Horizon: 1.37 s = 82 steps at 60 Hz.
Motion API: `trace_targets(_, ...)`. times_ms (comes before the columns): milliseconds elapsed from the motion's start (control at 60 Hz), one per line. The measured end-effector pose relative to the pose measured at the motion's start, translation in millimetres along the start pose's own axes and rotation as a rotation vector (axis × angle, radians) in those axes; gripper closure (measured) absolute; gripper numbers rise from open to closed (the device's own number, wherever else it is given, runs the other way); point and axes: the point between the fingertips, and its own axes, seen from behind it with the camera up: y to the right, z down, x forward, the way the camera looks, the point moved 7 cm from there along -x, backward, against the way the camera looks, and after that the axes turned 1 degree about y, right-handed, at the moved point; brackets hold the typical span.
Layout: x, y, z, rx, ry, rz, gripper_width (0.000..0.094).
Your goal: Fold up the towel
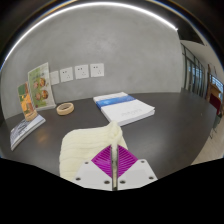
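Observation:
A cream towel [84,145] hangs bunched from my gripper [114,152], lifted above the dark table [170,130]. The two fingers with magenta pads [104,160] are pressed together with a fold of the towel pinched at their tips. The towel drapes to the left of the fingers and its lower part is hidden behind them.
A stack of white and blue folded cloths [125,108] lies on the table beyond the fingers. A roll of tape [64,108] and a leaning booklet [40,85] stand at the back left, with another booklet [26,130] lying at the left. A grey wall with papers [82,72] is behind.

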Motion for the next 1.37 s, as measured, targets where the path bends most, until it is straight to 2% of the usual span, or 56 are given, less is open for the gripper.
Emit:
trace_targets(33,-1.9,-0.8,0.6,0.001,0.008,0.004,0.0877)
trace_targets(50,0.0,3.4,-1.4,0.001,0.006,0.0,0.0845)
trace_targets(67,-1.8,3.0,-0.6,0.001,0.003,0.003,0.0762)
trace_targets(83,-4.1,2.7,0.2,0.001,-0.002,0.009,0.0758)
trace_targets(100,-6.7,2.1,1.4,0.003,-0.01,0.015,0.0717)
trace_targets(117,-9.5,1.6,2.7,0.006,-0.02,0.023,0.061)
trace_targets(167,-19.8,1.1,4.3,0.007,-0.039,0.05,0.0484)
trace_targets(267,-42.8,-3.9,5.4,-0.037,-0.039,0.05,0.0096)
trace_targets(550,-171.8,-67.3,18.4,-0.114,0.031,0.059,0.0097)
trace_targets(750,-282.4,-167.6,56.9,-0.168,0.074,-0.074,0.0103)
trace_targets(983,-370.3,-220.0,77.7,-0.205,0.107,-0.15,0.0103)
trace_targets(1233,-380.7,-191.0,85.9,-0.286,0.148,-0.14,0.0104)
trace_targets(1367,-372.7,-160.2,87.5,-0.215,0.13,-0.223,0.0103)
